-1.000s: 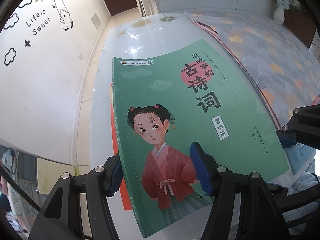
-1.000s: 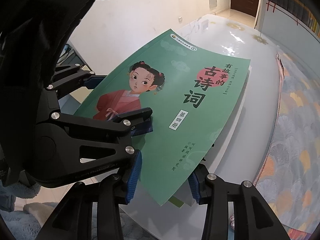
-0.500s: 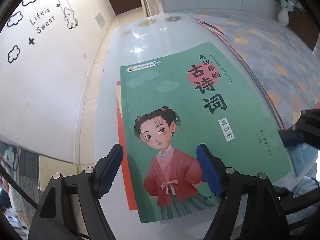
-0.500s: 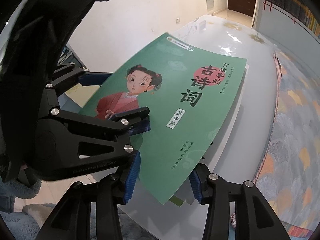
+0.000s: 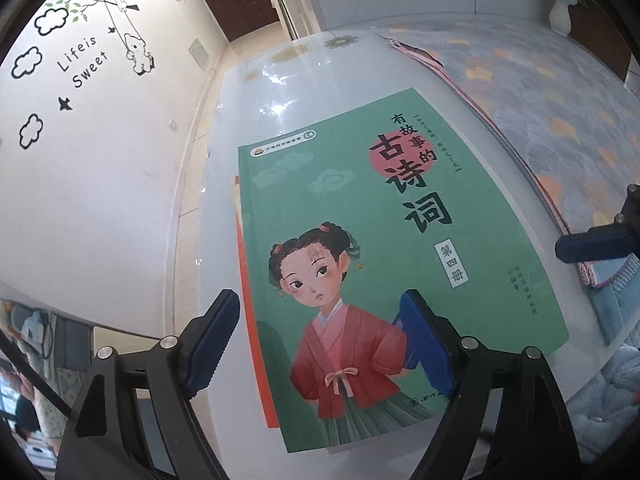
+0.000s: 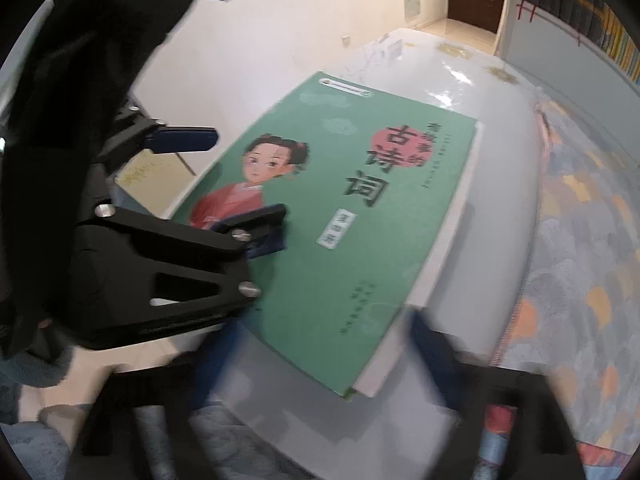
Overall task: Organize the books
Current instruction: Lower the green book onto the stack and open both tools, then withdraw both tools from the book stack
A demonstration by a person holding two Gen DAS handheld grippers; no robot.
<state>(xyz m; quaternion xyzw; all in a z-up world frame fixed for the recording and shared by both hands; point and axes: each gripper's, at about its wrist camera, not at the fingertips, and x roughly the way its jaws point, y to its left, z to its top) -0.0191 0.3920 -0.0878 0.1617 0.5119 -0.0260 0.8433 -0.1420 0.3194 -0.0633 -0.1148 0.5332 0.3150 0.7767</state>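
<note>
A green book [image 5: 380, 260] with a girl in red on its cover lies flat on top of a small stack on the white table [image 5: 304, 92]. An orange-red book [image 5: 250, 320] peeks out under its left edge, and a white book [image 6: 440, 260] shows under its right edge. My left gripper [image 5: 318, 308] is opening: one pad stands left of the stack, the other hovers over the cover, neither pressing. My right gripper [image 6: 324, 344], blurred, is opening wide around the book's near corner without touching it.
A patterned pastel quilt [image 5: 560, 100] covers the surface right of the table. The table's left edge drops to a tiled floor beside a white wall [image 5: 80, 140] with stickers. A white vase [image 5: 560, 16] stands far back right.
Both grippers let go of the green book, which was held bent above the stack. It now lies flat on the stack, and both pairs of jaws have spread.
</note>
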